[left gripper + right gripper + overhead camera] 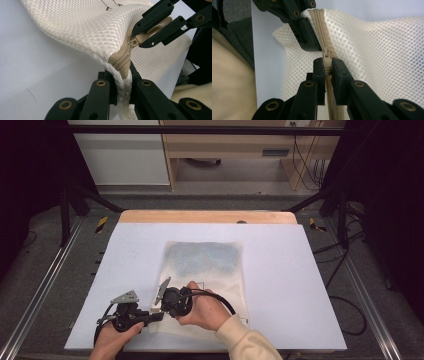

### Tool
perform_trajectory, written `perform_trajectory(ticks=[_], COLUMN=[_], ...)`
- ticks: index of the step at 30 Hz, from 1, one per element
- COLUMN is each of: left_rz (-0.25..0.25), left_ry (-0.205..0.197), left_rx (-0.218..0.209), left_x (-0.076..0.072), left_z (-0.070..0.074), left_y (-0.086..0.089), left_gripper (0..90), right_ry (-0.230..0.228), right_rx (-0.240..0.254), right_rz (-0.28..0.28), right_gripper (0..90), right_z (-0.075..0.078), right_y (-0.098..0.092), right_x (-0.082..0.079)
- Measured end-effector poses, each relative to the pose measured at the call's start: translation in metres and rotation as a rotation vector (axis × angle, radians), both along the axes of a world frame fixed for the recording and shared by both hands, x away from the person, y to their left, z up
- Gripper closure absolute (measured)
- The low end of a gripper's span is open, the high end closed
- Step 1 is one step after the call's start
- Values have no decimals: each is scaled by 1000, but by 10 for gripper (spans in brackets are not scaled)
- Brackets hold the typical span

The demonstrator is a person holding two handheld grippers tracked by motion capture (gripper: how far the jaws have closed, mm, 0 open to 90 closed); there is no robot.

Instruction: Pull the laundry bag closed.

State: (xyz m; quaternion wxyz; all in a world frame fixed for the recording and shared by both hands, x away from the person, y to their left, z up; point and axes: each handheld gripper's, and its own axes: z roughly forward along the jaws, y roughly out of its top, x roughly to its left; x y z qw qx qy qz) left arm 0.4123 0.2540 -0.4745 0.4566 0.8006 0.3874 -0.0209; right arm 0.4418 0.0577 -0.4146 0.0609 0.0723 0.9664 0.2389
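A cream mesh bag with a tan zipper lies on the white tabletop. Its near-left corner is lifted off the surface. My left gripper is shut on that corner's folded edge, right at the end of the zipper tape. My right gripper is shut on the zipper pull, a finger's width from the left jaws. In the high view both grippers meet at the bag's near-left corner, the left gripper low and the right gripper just above it.
A wooden strip borders the table's far edge. Metal rails run along both sides, with cables on the floor at right. The right forearm in a cream sleeve lies over the bag's near end.
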Motion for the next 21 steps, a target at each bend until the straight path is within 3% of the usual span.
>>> perform_trajectory(ticks=[21], left_rz=[-14], left_ry=[3], left_rx=[5], left_x=[-2], left_z=[0], left_y=[-2], left_gripper=[843], right_ry=[14], right_rx=[5], right_rz=[-34], right_gripper=[823], right_z=[-5], right_y=[-21], right_x=[2])
